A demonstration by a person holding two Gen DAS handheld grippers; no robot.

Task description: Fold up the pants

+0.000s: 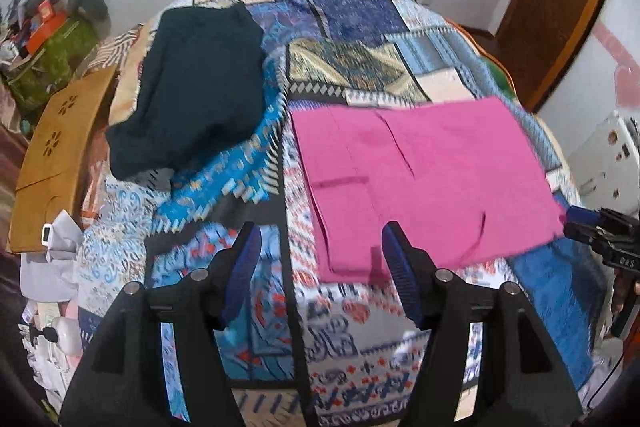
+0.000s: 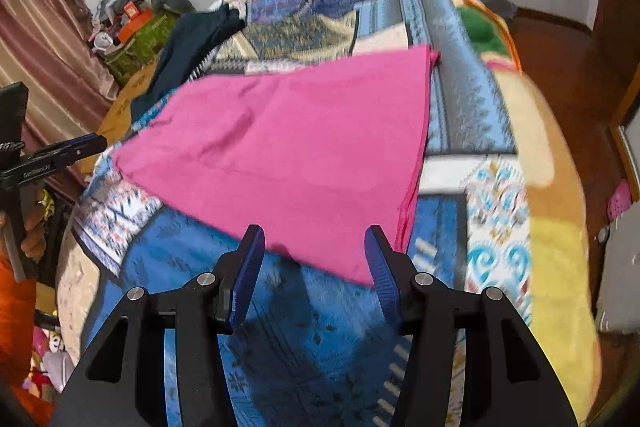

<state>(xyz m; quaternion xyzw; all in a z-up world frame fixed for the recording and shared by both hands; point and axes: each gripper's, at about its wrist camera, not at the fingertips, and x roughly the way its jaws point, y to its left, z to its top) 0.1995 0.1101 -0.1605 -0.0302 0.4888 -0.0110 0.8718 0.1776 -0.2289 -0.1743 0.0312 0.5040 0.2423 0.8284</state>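
While the pink pants (image 1: pixel 424 187) lie spread flat on the patchwork bedspread (image 1: pixel 360 39), the left gripper (image 1: pixel 320 251) hangs just above their near hem with its blue-padded fingers (image 1: pixel 400 267) spread wide and nothing between them. In the left wrist view the right-hand finger overlaps the lower edge of the fabric, though contact cannot be told from the blur. The right gripper (image 2: pixel 316 251) sits at the near corner of the pants (image 2: pixel 288 147), its jaws equally wide apart and holding nothing; one blue pad (image 2: pixel 384 275) stands just beside the corner's tip. Seen from the left wrist, the right gripper's tips (image 1: pixel 588 223) appear at the far right corner of the pants. A dark teal garment (image 1: pixel 196 87) lies crumpled on the bedspread to the left, apart from the pants. A brown cardboard piece (image 1: pixel 56 155) leans beside the bed's left edge
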